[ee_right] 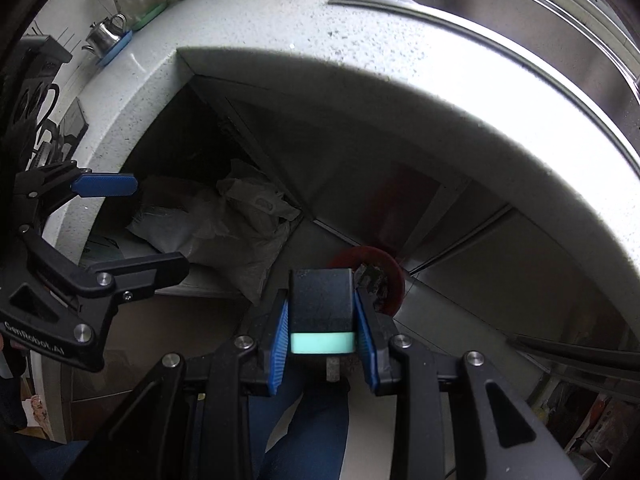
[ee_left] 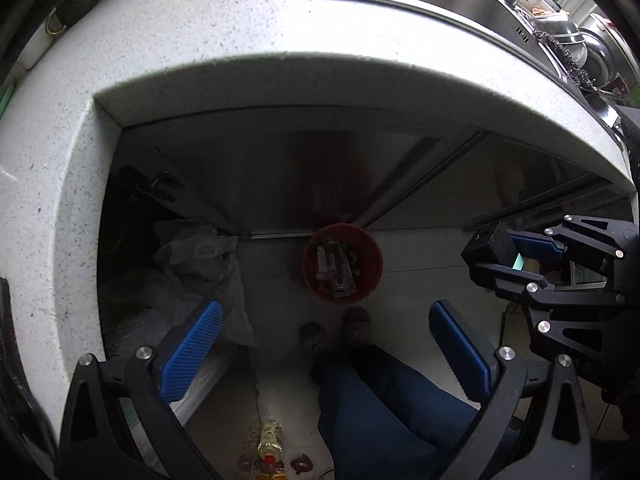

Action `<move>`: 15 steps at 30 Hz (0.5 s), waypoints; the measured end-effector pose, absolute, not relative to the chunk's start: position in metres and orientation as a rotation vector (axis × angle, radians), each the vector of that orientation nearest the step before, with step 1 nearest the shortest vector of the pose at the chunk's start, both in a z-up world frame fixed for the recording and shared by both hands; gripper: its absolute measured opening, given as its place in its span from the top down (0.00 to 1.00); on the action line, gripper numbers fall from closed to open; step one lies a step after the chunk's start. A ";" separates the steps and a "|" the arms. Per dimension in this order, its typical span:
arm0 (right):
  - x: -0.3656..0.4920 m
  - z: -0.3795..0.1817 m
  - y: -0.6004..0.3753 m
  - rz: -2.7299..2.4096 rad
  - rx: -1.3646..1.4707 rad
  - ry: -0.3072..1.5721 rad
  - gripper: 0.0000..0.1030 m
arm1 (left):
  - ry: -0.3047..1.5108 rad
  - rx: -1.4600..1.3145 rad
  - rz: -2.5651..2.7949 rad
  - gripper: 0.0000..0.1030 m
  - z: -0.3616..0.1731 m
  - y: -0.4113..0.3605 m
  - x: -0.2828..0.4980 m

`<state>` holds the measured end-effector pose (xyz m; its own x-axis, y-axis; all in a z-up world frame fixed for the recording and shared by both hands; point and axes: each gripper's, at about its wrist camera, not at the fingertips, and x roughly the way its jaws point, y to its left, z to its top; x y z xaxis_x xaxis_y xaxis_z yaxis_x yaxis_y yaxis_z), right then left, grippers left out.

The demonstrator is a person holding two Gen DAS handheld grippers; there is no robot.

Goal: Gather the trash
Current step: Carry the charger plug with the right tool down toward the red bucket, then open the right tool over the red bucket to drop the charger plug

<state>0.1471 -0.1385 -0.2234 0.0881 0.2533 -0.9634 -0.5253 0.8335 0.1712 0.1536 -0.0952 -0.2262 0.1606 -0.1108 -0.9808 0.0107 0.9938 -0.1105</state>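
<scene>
Above the red bin [ee_right: 374, 276], the right hand-held gripper [ee_right: 322, 330] clamps a black block with a mint-green band [ee_right: 322, 308]; the left hand-held gripper [ee_left: 326, 350] stands apart, empty.

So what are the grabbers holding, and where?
Right gripper pinches a black box with a mint-green band by its two sides. Left gripper holds nothing.
</scene>
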 end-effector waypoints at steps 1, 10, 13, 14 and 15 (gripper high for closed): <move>0.149 -0.231 -0.138 0.585 -0.244 1.372 0.72 | 1.414 -0.086 -0.085 0.00 -0.234 -0.094 0.154; 0.170 -0.315 -0.131 0.557 -0.238 1.435 0.72 | 1.480 -0.074 -0.135 0.00 -0.323 -0.097 0.165; 0.174 -0.348 -0.129 0.555 -0.227 1.449 0.72 | 1.497 -0.066 -0.167 0.00 -0.355 -0.101 0.169; 0.173 -0.358 -0.126 0.553 -0.223 1.457 0.72 | 1.501 -0.068 -0.170 0.00 -0.365 -0.100 0.170; 0.174 -0.372 -0.127 0.551 -0.223 1.468 0.72 | 1.501 -0.071 -0.176 0.00 -0.374 -0.098 0.172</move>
